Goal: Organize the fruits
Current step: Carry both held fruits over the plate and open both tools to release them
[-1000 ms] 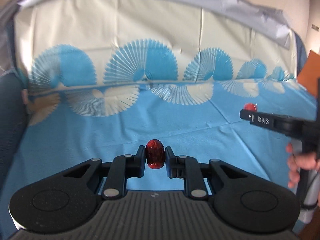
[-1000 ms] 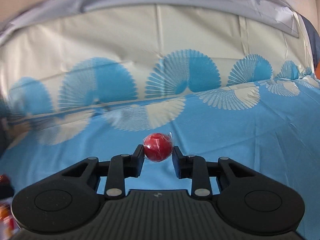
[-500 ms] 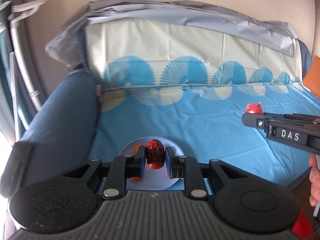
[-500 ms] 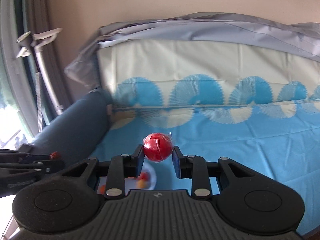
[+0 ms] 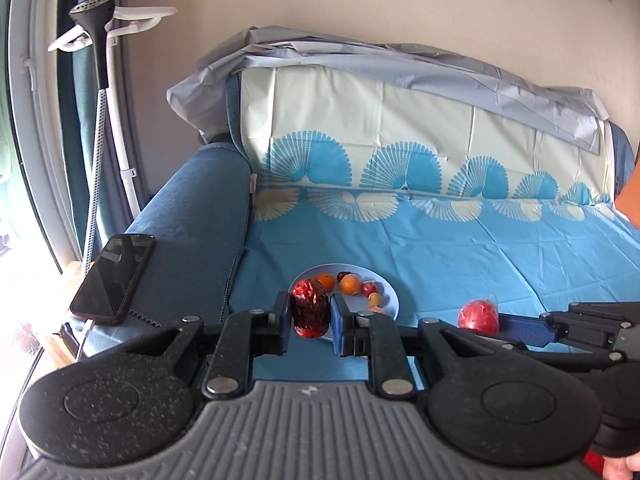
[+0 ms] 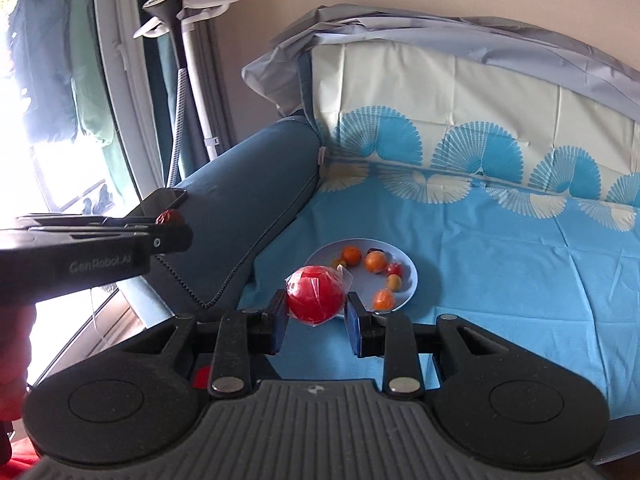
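My left gripper (image 5: 310,320) is shut on a dark red wrinkled fruit (image 5: 309,313), held in the air in front of a pale blue plate (image 5: 390,294). The plate lies on the blue sofa cover beside the armrest and carries several small orange and red fruits (image 5: 349,283). My right gripper (image 6: 316,312) is shut on a round red fruit in clear wrap (image 6: 316,294), also just short of the plate (image 6: 412,276). In the left wrist view the right gripper's wrapped fruit (image 5: 479,315) shows at the right. In the right wrist view the left gripper's fruit (image 6: 169,217) shows at the left.
A black phone (image 5: 114,273) lies on the blue sofa armrest (image 5: 200,216). A garment steamer stand (image 5: 100,80) is by the window at the left. The sofa back is draped with a cream and blue patterned cloth (image 5: 400,140). An orange cushion (image 5: 630,196) shows at the far right.
Both grippers have pulled back and risen with their fruits still held. The view has swung left, so the plate, the armrest, the phone and the steamer stand have come into sight.
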`<action>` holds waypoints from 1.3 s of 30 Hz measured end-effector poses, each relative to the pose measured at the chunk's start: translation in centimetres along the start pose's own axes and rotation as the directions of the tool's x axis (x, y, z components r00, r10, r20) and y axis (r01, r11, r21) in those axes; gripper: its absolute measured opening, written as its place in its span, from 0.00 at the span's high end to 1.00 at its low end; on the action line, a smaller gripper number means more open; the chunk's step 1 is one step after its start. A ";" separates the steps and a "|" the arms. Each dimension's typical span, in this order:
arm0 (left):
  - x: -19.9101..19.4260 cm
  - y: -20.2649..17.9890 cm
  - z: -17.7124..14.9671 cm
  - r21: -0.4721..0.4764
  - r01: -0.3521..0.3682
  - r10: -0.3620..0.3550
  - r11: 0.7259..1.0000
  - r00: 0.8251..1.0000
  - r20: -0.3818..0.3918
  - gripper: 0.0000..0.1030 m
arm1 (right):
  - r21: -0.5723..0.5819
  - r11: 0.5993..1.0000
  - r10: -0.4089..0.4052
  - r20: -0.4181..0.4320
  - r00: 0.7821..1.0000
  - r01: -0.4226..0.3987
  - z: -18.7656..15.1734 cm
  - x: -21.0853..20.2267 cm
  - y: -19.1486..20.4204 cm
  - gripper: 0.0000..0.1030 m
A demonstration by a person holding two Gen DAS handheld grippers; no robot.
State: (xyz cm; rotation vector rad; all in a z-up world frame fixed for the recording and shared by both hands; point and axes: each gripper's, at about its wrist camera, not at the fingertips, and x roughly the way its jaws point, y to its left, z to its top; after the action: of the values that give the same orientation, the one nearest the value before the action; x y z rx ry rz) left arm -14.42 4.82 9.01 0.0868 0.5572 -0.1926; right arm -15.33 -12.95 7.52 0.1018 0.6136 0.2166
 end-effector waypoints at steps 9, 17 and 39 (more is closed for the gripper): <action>-1.0 -0.2 0.2 0.002 0.014 -0.014 1.000 0.999 0.034 0.79 | -0.011 1.000 -0.016 0.029 0.999 0.016 -0.2 -1.5 0.7 0.69; -0.5 -0.1 0.3 0.001 0.015 -0.015 1.000 1.000 0.021 0.79 | -0.010 1.000 -0.022 0.029 0.999 0.023 -0.4 -1.3 0.9 0.69; 6.9 0.1 2.7 -0.007 0.042 -0.042 0.999 0.994 -0.099 0.79 | 0.036 0.999 -0.036 -0.038 0.999 0.038 -0.1 3.3 -1.4 0.69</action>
State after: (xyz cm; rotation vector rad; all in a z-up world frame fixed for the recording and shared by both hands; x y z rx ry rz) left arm -7.26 3.49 7.56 0.0802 0.6589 -0.2290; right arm -12.47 -13.57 5.35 0.1220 0.6565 0.1717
